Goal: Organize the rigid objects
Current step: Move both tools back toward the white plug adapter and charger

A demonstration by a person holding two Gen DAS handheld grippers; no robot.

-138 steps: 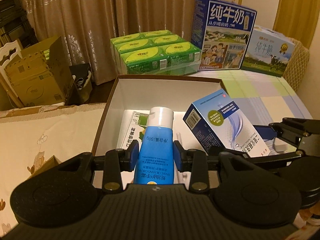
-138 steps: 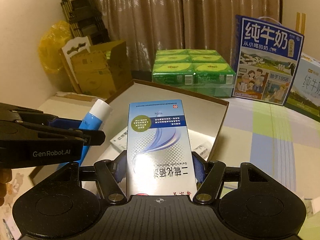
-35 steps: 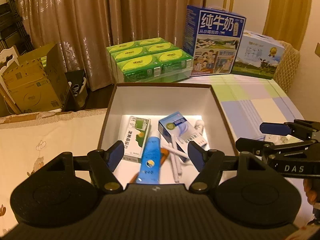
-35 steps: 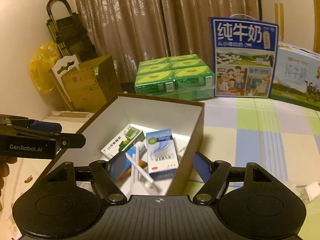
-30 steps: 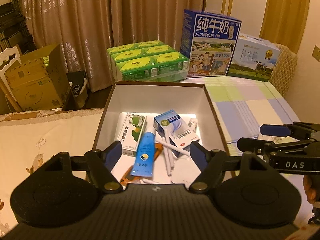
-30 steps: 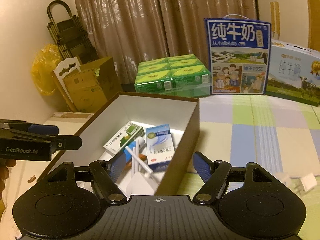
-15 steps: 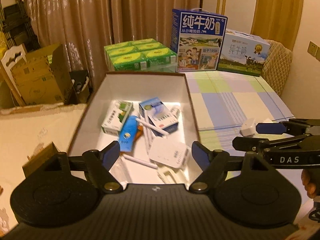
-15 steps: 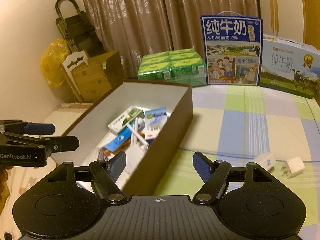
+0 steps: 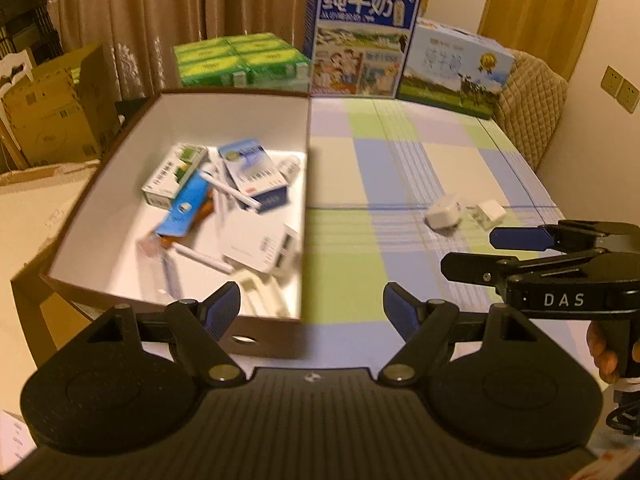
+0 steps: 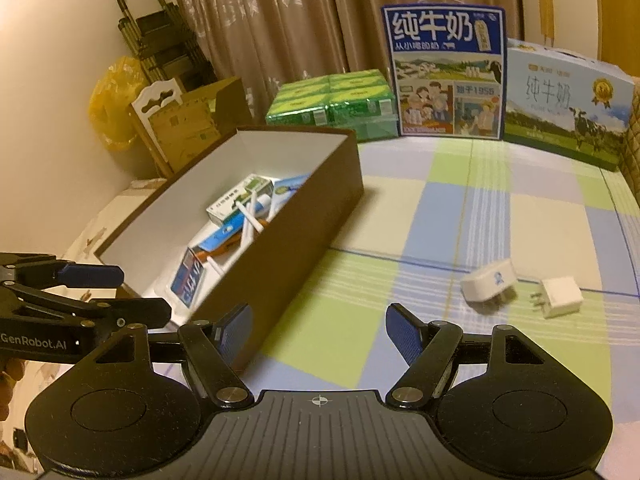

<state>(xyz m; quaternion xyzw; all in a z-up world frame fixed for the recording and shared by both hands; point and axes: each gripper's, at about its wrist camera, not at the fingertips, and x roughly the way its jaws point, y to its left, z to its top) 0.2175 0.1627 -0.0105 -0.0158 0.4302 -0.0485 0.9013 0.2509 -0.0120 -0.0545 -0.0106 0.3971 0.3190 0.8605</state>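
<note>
Checked tablecloth (image 10: pixel 460 208) is carrying everything; the brown box (image 9: pixel 304 184) is sitting on its left half, white inside, now filling only the left part of the left wrist view where a second ago it was filling the middle, so both tools are backing off toward the near edge and swinging right. Inside the box are lying the blue-and-white carton (image 9: pixel 252 168), the green-and-white carton (image 9: pixel 174 172), the blue tube (image 9: pixel 186 208), several white sticks and a white flat device (image 9: pixel 260 246), all loosely piled, not aligned. The carton and tube, gripped some seconds back, are now resting in the box. Left gripper (image 9: pixel 312 306) is standing with jaws wide apart, nothing between them; they have just been opening a little further. Right gripper (image 10: pixel 318 330) is likewise spread and empty. Two items are waiting outside, right of the box on the cloth: a rounded white adapter (image 10: pixel 488 282) and, just beside it to the right, a square white plug (image 10: pixel 560 296), prongs toward the adapter. Judgement: box drop finished; these two are the likely next pickups.
</note>
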